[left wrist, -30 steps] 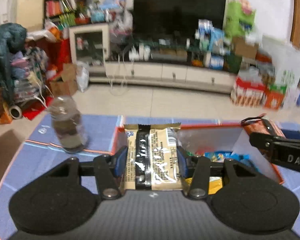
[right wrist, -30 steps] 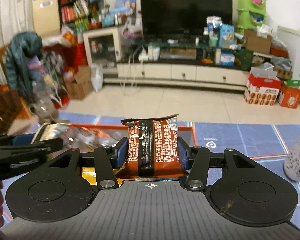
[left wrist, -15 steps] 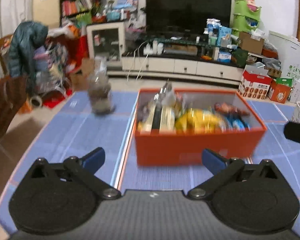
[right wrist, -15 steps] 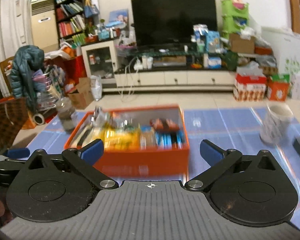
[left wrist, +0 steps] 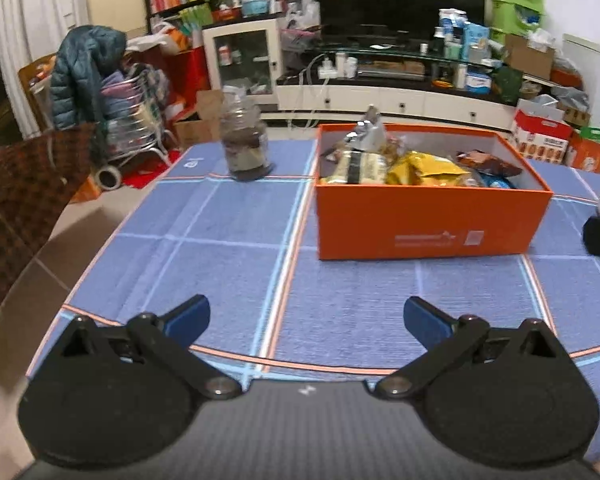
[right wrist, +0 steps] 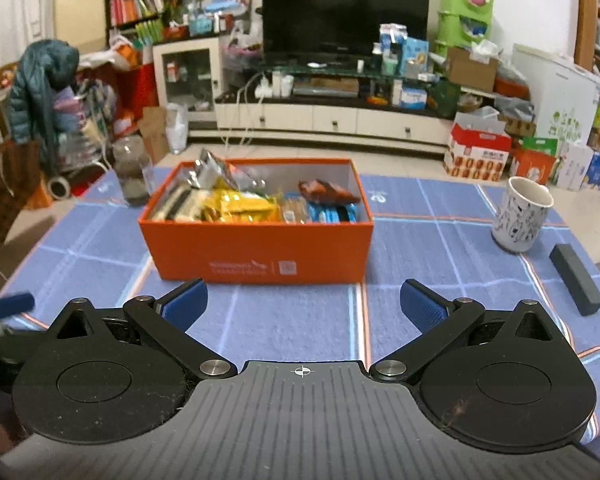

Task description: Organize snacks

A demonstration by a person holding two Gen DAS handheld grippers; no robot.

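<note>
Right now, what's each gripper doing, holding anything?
Left gripper: open, fingers wide apart, holding nothing.
Right gripper: open, fingers wide apart, holding nothing.

The box is bright orange outside with pale lettering on its front wall, and greyish-white inside. In it lie a yellow packet, a reddish-brown packet, blue-and-white wrappers, a silver foil packet and a cream packet with a black stripe. The tablecloth is blue, crossed by a grid of light-blue, white and orange lines. Near its right edge stand a white mug with a black scribbled pattern and a dark grey block. The jar near the far left corner is clear with dark brown contents. Both the left gripper and the right gripper are black with blue pads
</note>
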